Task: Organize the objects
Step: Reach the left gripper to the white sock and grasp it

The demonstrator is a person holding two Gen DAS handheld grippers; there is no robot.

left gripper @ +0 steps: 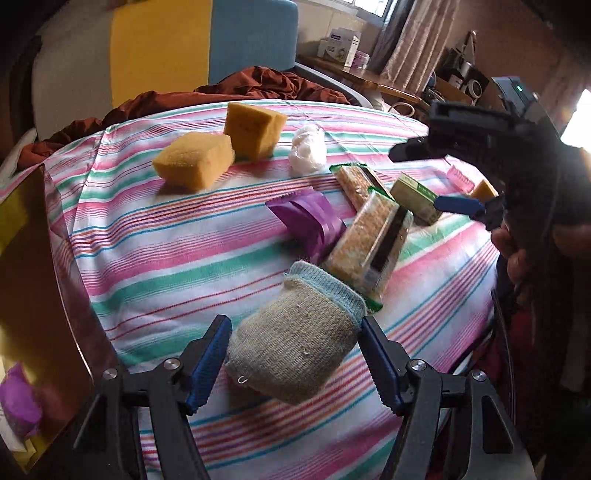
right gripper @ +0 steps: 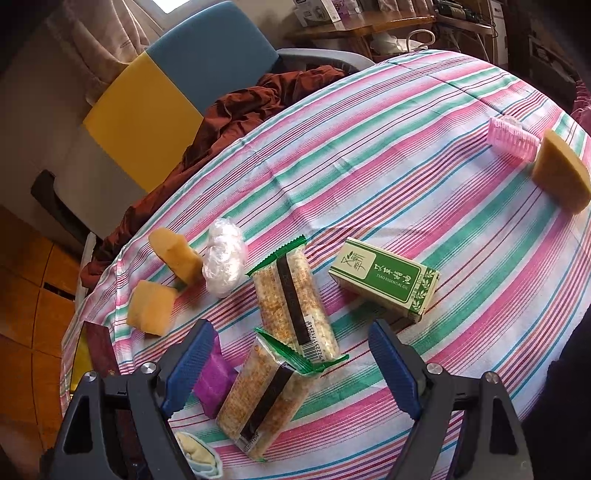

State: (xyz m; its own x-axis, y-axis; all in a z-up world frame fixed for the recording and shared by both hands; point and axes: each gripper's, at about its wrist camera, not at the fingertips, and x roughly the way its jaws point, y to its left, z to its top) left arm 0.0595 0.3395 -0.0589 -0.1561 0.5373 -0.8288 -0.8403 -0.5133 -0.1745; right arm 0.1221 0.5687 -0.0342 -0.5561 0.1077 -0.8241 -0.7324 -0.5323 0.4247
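Desk w/ striped cloth [right gripper: 388, 155] carries two cracker packs [right gripper: 295, 299] mid-desk, green box [right gripper: 384, 280] beside them, purple packet [right gripper: 214, 384] and knit sock [left gripper: 295, 347] at near edge. Two sponges [left gripper: 195, 160] + white plastic wad [left gripper: 308, 149] sit twd far edge. Pink roller [right gripper: 513, 142] touches a sponge wedge [right gripper: 561, 177] nr right edge.

I see a chair [right gripper: 177, 88] with a blue and yellow back. A dark red blanket [right gripper: 236, 110] lies bunched just in front of the chair. A wooden shelf [right gripper: 369, 26] with boxes [left gripper: 340, 46] stands beside the chair, near curtains [left gripper: 413, 40].
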